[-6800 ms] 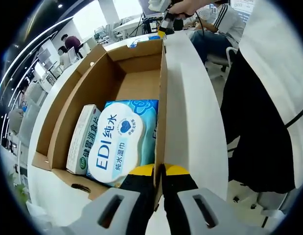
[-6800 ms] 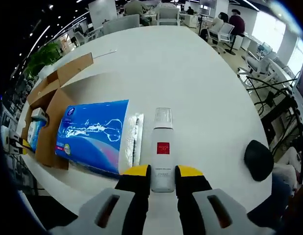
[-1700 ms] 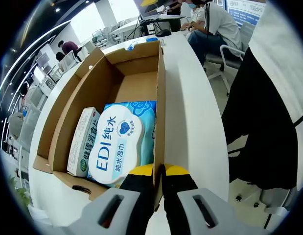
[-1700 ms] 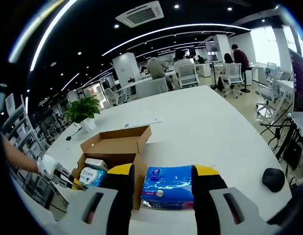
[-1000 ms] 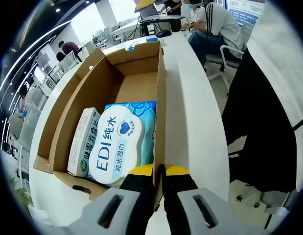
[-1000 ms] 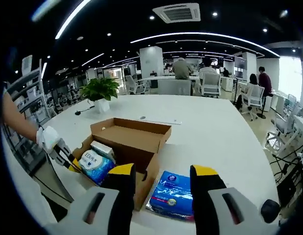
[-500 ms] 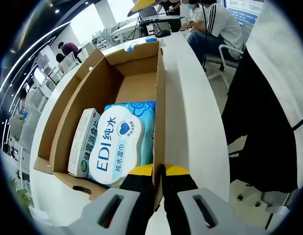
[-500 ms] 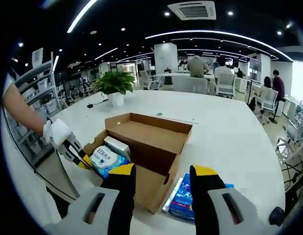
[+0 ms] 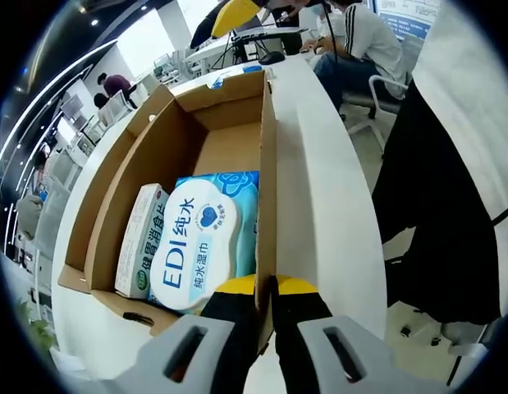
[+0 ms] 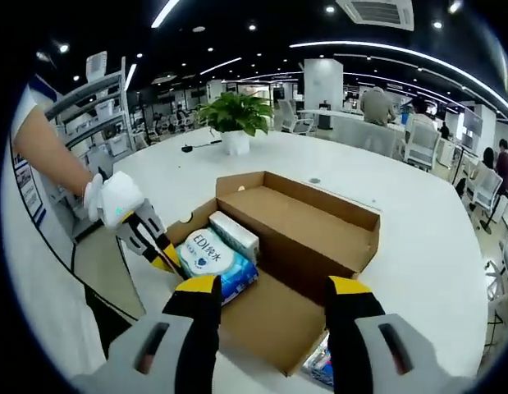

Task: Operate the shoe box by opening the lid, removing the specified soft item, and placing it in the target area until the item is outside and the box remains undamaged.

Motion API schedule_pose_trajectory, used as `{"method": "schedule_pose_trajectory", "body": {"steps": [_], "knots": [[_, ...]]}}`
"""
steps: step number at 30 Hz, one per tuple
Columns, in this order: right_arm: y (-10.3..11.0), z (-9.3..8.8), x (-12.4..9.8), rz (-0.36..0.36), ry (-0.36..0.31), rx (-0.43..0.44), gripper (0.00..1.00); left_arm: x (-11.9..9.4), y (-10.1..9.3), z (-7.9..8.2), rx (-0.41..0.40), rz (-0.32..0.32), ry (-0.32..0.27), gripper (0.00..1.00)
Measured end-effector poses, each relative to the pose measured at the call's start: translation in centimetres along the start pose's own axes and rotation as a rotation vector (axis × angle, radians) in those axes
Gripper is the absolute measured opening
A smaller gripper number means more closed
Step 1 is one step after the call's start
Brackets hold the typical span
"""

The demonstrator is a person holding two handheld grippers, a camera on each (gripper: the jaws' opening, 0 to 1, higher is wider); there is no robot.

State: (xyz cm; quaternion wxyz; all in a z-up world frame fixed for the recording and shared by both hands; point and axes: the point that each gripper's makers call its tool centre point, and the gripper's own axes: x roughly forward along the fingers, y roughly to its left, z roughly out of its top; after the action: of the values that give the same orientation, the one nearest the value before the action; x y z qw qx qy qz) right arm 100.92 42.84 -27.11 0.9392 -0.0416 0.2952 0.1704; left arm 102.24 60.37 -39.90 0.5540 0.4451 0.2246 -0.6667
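The open cardboard shoe box (image 9: 155, 148) holds a blue-and-white EDI wet-wipe pack (image 9: 200, 238) beside a slim white-and-green carton (image 9: 139, 242). My left gripper (image 9: 266, 287) is shut on the top edge of the box's right wall. In the right gripper view the box (image 10: 307, 222) is just ahead, with the wipe pack (image 10: 212, 258) and the carton (image 10: 235, 234) inside. My right gripper (image 10: 274, 291) hangs open above the box's near brown flap, with nothing between its fingers. A gloved hand (image 10: 114, 201) holds my left gripper (image 10: 170, 264) at the box's left corner.
The box stands on a long white table (image 10: 418, 246). A blue tissue pack (image 10: 319, 369) lies on it just past the flap, and a potted plant (image 10: 237, 115) stands at the far end. A person's dark trousers (image 9: 434, 205) are close beside the table edge.
The right gripper's camera has come nearer and over the box, staying open. The blue tissue pack has slid toward the view's bottom. My left gripper still grips the box wall, unmoved.
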Motion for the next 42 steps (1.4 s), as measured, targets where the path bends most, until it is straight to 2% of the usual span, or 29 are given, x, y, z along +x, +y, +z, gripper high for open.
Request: {"method": "schedule_pose_trajectory", "body": {"steps": [12,15,16,17,20,24,32,38,42], "knots": [[2.7,-0.7,2.1,0.064,0.058,-0.042,0.43,0.0,-0.1,0.0,0.010,-0.010,-0.006,0.04],[4.2,-0.7,3.3,0.068,0.066,-0.044,0.43,-0.1,-0.2,0.2,0.014,-0.010,-0.009,0.04],[5.2,-1.0,3.8,0.096,0.079,-0.099,0.43,-0.1,-0.2,0.2,0.012,-0.010,-0.008,0.04],[5.4,-0.9,4.3,0.078,0.067,-0.120,0.44,-0.1,-0.2,0.3,0.009,-0.010,-0.007,0.04],[6.5,-1.1,5.0,0.109,0.076,-0.111,0.45,-0.2,-0.3,0.4,0.017,-0.002,-0.014,0.04],[6.9,-1.7,5.8,0.152,0.127,-0.181,0.47,-0.2,-0.3,0.4,0.014,0.001,-0.022,0.05],[6.7,-1.6,7.0,0.181,0.148,-0.201,0.48,-0.2,-0.2,0.3,0.011,0.012,-0.038,0.05],[7.3,-1.5,8.3,0.219,0.181,-0.268,0.48,-0.2,-0.2,0.4,0.008,0.008,-0.045,0.05],[7.2,-1.5,8.7,0.235,0.196,-0.274,0.48,-0.2,-0.1,0.4,0.000,0.010,-0.059,0.05]]}}
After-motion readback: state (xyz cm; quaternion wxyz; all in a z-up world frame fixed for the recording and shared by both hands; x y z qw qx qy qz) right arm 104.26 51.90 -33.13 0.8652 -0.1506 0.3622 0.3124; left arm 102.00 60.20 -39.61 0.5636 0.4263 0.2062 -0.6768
